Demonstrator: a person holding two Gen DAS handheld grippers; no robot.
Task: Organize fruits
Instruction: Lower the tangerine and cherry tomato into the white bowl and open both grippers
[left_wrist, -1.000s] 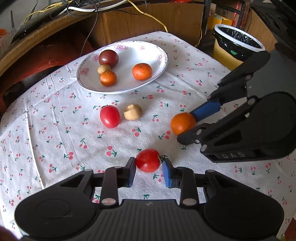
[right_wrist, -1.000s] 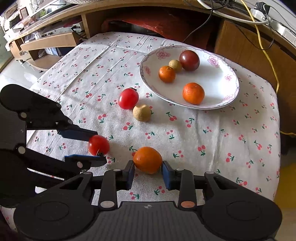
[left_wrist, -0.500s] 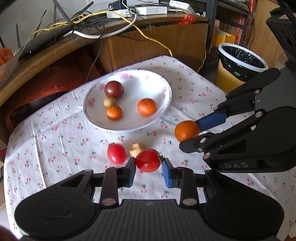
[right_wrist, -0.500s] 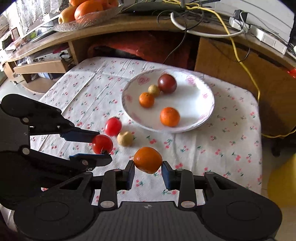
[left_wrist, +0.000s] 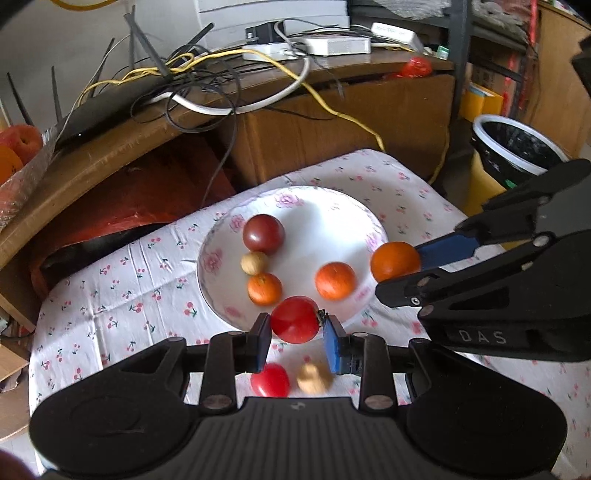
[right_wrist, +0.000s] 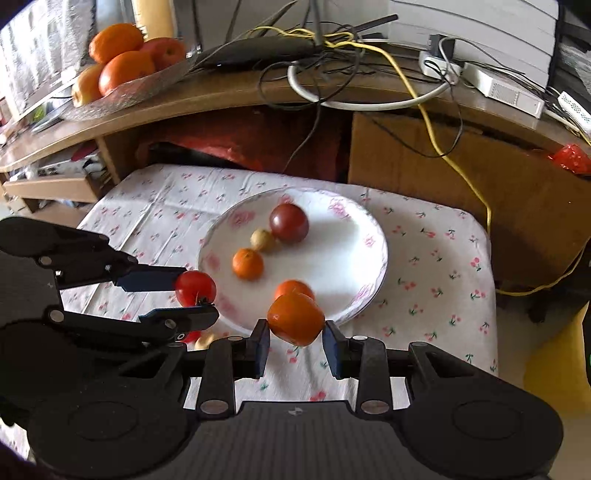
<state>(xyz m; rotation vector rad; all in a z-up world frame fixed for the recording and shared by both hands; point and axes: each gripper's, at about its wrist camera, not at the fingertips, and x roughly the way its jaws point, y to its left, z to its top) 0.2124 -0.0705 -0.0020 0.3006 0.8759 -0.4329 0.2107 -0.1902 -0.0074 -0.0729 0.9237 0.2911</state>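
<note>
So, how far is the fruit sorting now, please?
Done: four fruits lie in the plate. In hand: the left gripper holds a red tomato and the right gripper an orange, both raised near the plate. Left: another tomato and a beige fruit on the tablecloth.

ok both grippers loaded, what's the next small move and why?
Probably carry both a little further forward over the plate and lower before opening. The left gripper is shut on the red tomato above the plate's near rim, and the right gripper is shut on the orange at that edge too. The open white patch right of the dark tomato looks free.
</note>
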